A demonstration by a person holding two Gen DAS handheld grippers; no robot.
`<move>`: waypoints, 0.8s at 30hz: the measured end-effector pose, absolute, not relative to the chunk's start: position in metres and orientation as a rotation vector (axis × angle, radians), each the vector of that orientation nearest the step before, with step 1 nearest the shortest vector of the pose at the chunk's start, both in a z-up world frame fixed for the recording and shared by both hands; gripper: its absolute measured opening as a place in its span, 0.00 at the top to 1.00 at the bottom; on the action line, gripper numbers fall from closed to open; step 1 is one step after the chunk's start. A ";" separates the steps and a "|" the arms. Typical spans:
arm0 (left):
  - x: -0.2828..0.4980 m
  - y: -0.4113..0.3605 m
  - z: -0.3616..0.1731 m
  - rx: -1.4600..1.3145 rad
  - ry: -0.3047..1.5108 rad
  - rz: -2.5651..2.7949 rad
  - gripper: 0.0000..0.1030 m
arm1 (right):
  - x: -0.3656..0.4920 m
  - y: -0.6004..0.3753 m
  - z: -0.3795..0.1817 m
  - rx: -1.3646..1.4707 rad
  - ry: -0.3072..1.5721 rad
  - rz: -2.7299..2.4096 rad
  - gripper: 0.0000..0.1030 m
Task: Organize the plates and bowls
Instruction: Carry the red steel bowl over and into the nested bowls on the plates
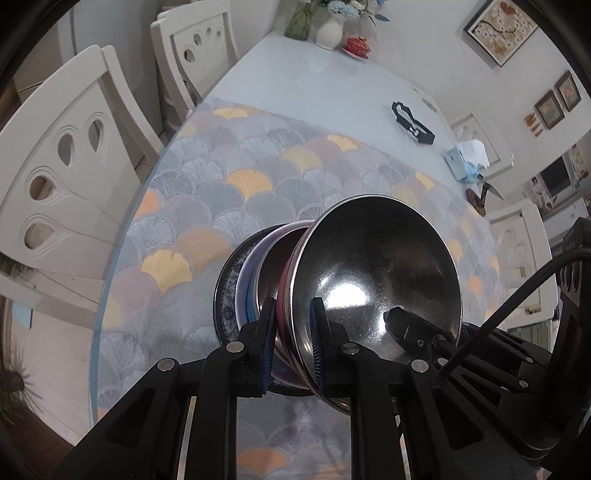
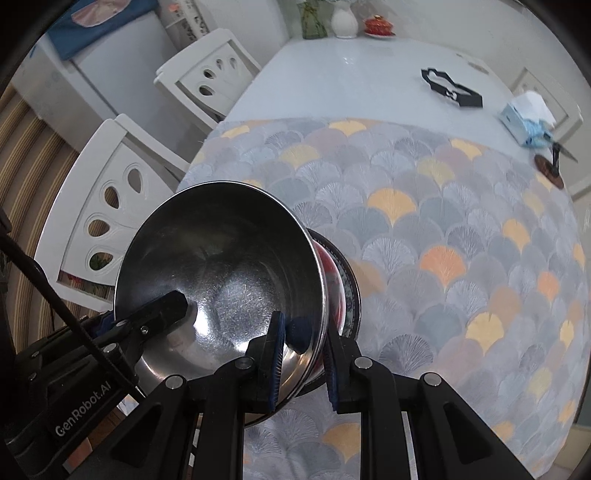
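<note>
A nested stack is held between both grippers over the patterned tablecloth (image 1: pixel 258 177). On top is a shiny steel bowl (image 1: pixel 373 273) (image 2: pixel 221 266). Under it sit a red bowl (image 1: pixel 286 295), another steel bowl, a blue bowl (image 1: pixel 245 291) and a blue-and-white plate (image 1: pixel 223 291) (image 2: pixel 351 291). My left gripper (image 1: pixel 291 343) is shut on the rims at the stack's left side. My right gripper (image 2: pixel 303 362) is shut on the rims at its right side. One finger of each sits inside the top bowl. I cannot tell whether the stack touches the cloth.
Two white chairs (image 1: pixel 70 177) stand along the table's left edge. On the bare far tabletop lie a black frame-like object (image 1: pixel 412 122), a tissue box (image 1: pixel 465 158) and a small brown-based stand (image 1: pixel 478 201). A white vase (image 1: pixel 328 31) and a red lidded dish (image 1: pixel 357 46) stand at the far end.
</note>
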State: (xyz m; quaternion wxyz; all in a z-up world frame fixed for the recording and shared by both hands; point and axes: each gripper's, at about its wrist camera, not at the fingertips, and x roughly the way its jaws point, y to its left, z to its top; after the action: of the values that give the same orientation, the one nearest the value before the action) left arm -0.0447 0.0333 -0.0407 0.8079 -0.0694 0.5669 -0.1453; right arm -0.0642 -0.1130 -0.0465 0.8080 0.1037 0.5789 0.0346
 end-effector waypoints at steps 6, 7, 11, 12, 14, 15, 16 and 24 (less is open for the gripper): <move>-0.041 0.035 -0.044 -0.135 1.226 -0.326 0.87 | -0.065 -0.111 -0.048 0.238 1.234 0.057 0.82; -0.040 0.036 -0.044 -0.137 1.229 -0.327 0.86 | -0.064 -0.112 -0.049 0.242 1.236 0.057 0.82; -0.040 0.038 -0.042 -0.125 1.218 -0.326 0.84 | -0.066 -0.117 -0.047 0.275 1.230 0.061 0.79; -0.040 0.039 -0.041 -0.117 1.208 -0.318 0.84 | -0.066 -0.118 -0.046 0.275 1.224 0.056 0.78; -0.041 0.044 -0.038 -0.101 1.182 -0.297 0.80 | -0.068 -0.121 -0.043 0.264 1.211 0.039 0.76; -0.042 0.045 -0.037 -0.098 1.174 -0.293 0.80 | -0.069 -0.122 -0.043 0.270 1.206 0.044 0.74; -0.043 0.047 -0.036 -0.094 1.163 -0.288 0.80 | -0.069 -0.122 -0.042 0.280 1.203 0.053 0.74; -0.046 0.053 -0.030 -0.095 1.115 -0.269 0.75 | -0.078 -0.120 -0.033 0.249 1.155 0.061 0.74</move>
State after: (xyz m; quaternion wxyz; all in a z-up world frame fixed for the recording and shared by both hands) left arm -0.0462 0.0534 -0.0301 0.8389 -0.0447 0.5272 -0.1274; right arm -0.0779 -0.1197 -0.0331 0.8300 0.1171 0.5446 0.0285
